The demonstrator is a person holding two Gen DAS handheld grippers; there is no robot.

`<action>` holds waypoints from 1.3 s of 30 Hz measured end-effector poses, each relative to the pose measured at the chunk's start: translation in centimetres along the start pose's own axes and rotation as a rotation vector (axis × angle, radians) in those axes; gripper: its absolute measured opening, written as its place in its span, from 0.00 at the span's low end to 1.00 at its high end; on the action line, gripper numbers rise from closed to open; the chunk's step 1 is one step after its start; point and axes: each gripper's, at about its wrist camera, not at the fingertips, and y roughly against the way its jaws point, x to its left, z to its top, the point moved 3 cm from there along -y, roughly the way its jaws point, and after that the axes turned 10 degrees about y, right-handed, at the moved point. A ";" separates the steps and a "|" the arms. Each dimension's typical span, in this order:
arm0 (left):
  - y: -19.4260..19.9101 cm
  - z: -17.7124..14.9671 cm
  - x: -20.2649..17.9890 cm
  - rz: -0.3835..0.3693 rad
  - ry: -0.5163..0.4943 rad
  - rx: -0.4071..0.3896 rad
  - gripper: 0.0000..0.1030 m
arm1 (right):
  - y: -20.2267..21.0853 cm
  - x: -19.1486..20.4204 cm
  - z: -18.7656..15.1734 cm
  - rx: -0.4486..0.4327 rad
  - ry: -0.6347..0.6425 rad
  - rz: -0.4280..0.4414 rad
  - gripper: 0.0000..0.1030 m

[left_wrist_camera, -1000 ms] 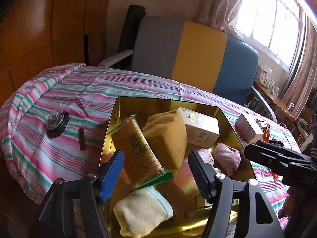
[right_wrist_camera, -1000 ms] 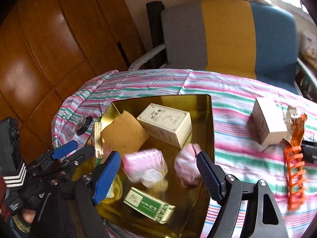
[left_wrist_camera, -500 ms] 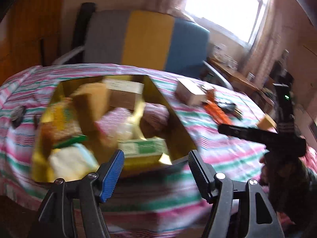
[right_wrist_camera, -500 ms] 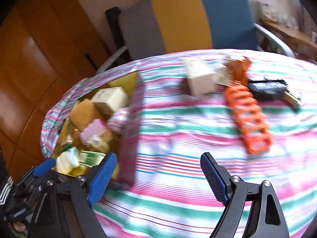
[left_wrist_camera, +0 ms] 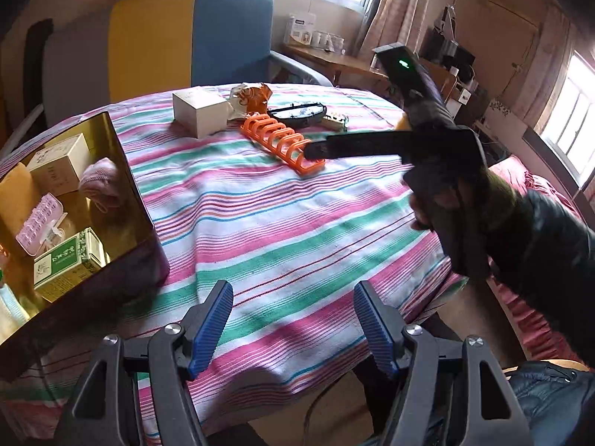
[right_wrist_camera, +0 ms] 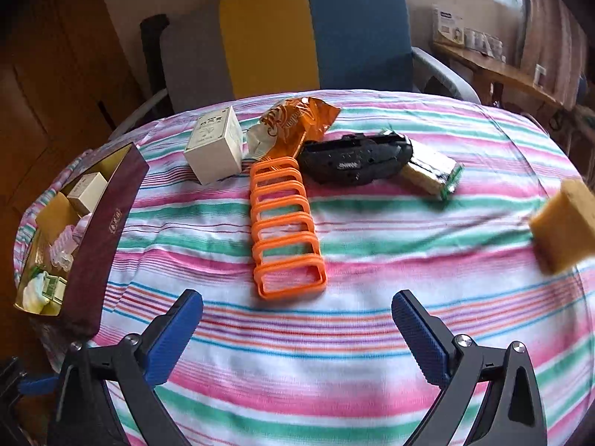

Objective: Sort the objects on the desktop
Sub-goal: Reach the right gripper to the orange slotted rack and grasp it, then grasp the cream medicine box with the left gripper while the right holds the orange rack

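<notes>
A gold-lined box [left_wrist_camera: 122, 171] [right_wrist_camera: 108, 219] sits at the table's left with several sorted items inside, among them a green carton [left_wrist_camera: 67, 264] and a pink pill case [left_wrist_camera: 39, 221]. On the striped cloth lie an orange rack [right_wrist_camera: 284, 226] [left_wrist_camera: 282, 139], a white carton [right_wrist_camera: 215, 145] [left_wrist_camera: 199, 111], an orange snack bag [right_wrist_camera: 293, 119], a black case [right_wrist_camera: 355, 161], a wrapped biscuit pack [right_wrist_camera: 431, 173] and a yellow sponge [right_wrist_camera: 565, 223]. My left gripper [left_wrist_camera: 293, 329] is open and empty above the near cloth. My right gripper [right_wrist_camera: 297, 338] is open and empty, just short of the rack.
A grey, yellow and blue chair [right_wrist_camera: 290, 33] stands behind the table. A wooden shelf [left_wrist_camera: 334, 55] with cups is at the back right. The table's rounded front edge [left_wrist_camera: 438, 297] drops off near my left gripper.
Both grippers have swung right, away from the gold-lined box, and now face the loose items on the cloth. Both stayed open and empty.
</notes>
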 end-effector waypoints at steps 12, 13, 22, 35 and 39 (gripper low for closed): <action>-1.3 -0.3 1.0 0.002 0.045 0.039 0.67 | -6.2 1.9 4.2 0.079 0.134 -0.076 0.79; -1.2 -0.3 1.0 0.001 0.047 0.039 0.67 | -6.4 1.8 3.9 0.091 0.134 -0.072 0.69; -0.7 -0.3 0.5 0.014 0.039 0.031 0.67 | -2.7 0.9 -0.6 0.057 0.123 -0.074 0.48; -1.3 8.5 1.9 0.127 0.145 -0.012 0.75 | 3.8 -3.1 -7.0 -0.031 -0.115 0.004 0.71; -2.7 12.9 2.7 0.157 0.177 -0.024 0.75 | 4.2 -4.2 -6.6 -0.083 -0.173 -0.002 0.72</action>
